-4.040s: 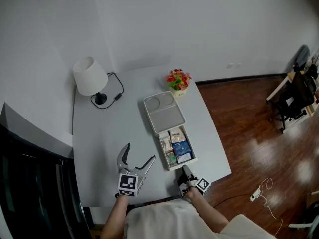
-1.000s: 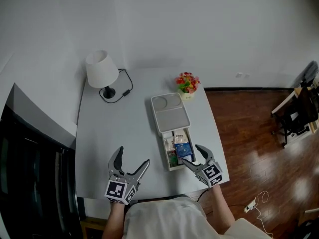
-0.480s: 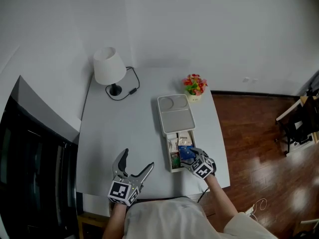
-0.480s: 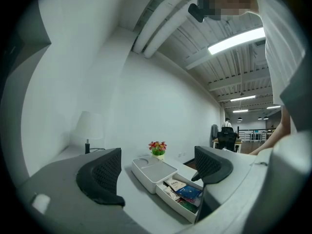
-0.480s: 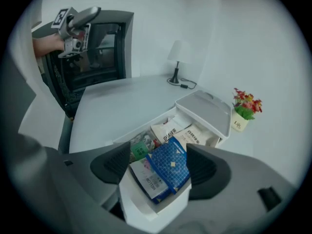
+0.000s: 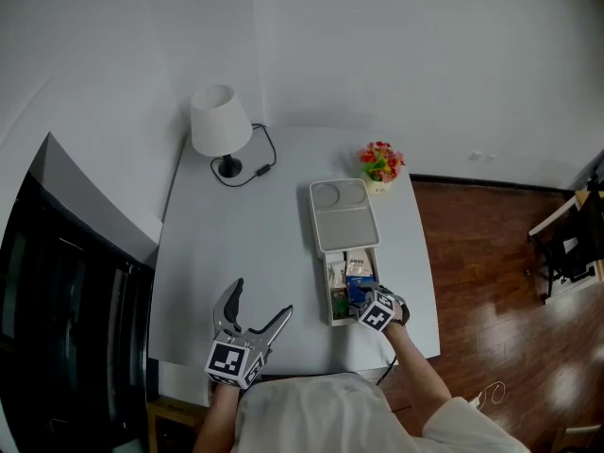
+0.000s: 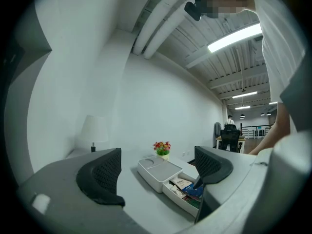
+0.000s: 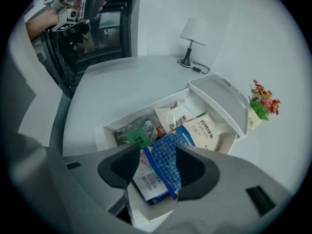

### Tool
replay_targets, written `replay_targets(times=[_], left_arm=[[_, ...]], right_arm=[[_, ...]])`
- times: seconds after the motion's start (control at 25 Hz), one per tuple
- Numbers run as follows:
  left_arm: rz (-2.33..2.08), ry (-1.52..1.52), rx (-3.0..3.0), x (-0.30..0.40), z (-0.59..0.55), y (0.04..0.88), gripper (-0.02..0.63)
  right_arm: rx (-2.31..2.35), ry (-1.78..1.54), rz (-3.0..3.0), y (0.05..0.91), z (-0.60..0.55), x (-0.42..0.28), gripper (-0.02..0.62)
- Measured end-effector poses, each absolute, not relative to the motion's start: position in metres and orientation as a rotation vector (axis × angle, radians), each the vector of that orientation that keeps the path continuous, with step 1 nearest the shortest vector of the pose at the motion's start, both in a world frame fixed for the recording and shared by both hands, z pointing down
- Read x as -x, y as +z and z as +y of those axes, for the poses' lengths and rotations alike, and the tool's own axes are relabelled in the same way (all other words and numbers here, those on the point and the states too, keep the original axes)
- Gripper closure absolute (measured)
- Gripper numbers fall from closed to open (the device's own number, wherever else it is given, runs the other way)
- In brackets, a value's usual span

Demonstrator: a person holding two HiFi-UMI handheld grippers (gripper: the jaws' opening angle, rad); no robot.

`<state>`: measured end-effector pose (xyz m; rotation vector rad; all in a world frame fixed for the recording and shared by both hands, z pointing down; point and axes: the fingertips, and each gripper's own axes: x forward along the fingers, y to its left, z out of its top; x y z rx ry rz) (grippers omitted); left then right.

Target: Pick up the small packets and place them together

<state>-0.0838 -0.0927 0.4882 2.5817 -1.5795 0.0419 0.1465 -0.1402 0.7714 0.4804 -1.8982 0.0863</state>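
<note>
A white box (image 6: 343,215) has its drawer (image 6: 331,302) pulled out toward me, with several small packets inside. My right gripper (image 8: 157,172) points down into the drawer. Its jaws have just been closing and now press on both sides of a blue packet (image 8: 165,162), which stands tilted between them. Under it lies a white printed packet (image 8: 146,182). A green packet (image 8: 131,135) and two pale packets (image 8: 207,130) lie further along the drawer. My left gripper (image 6: 261,297) hovers level over the table's front left, open and with nothing in it; the drawer (image 7: 178,199) shows beyond its jaws.
A white lamp (image 6: 220,121) with a black cord stands at the table's far left. A small pot of flowers (image 6: 380,163) sits behind the box. The table's right edge drops to a wooden floor (image 6: 491,291). Dark furniture (image 6: 57,291) borders the left side.
My right gripper has dropped from above the table's front right down into the drawer, tipping downward, and its jaws have narrowed onto the blue packet. The left gripper has stayed put.
</note>
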Motion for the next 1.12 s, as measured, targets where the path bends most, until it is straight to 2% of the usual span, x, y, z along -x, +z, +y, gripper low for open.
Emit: replay_targets(times=[0.12,0.2,0.28,0.4,0.44,0.48,1.12], left_arm=[[-1.59,0.042,-2.58,0.089,-0.092,0.487,0.152],[-1.594,0.043,-2.578,0.091,-0.091,0.487,0.152],[-1.596,0.043,-2.575,0.092,-0.09,0.487,0.152],[-1.598,0.041,-2.573,0.094,-0.09,0.487,0.152],[-1.598,0.04,-2.574,0.095,-0.09,0.486,0.152],[-1.598,0.04,-2.575,0.095,-0.09,0.486,0.152],[-1.526,0.016,-2.612,0.085,-0.091,0.486,0.155]], right_arm=[[-0.46,0.079,-1.863,0.776,-0.137,-0.147,0.37],[-0.45,0.077,-1.835,0.781,-0.135,-0.149,0.44],[-0.45,0.071,-1.817,0.782,-0.134,-0.151,0.44],[-0.463,0.05,-1.821,0.773,-0.133,-0.147,0.478],[-0.473,0.04,-1.824,0.771,-0.134,-0.147,0.544],[-0.486,0.032,-1.827,0.77,-0.135,-0.148,0.566],[-0.686,-0.069,-1.887,0.689,-0.128,-0.163,0.589]])
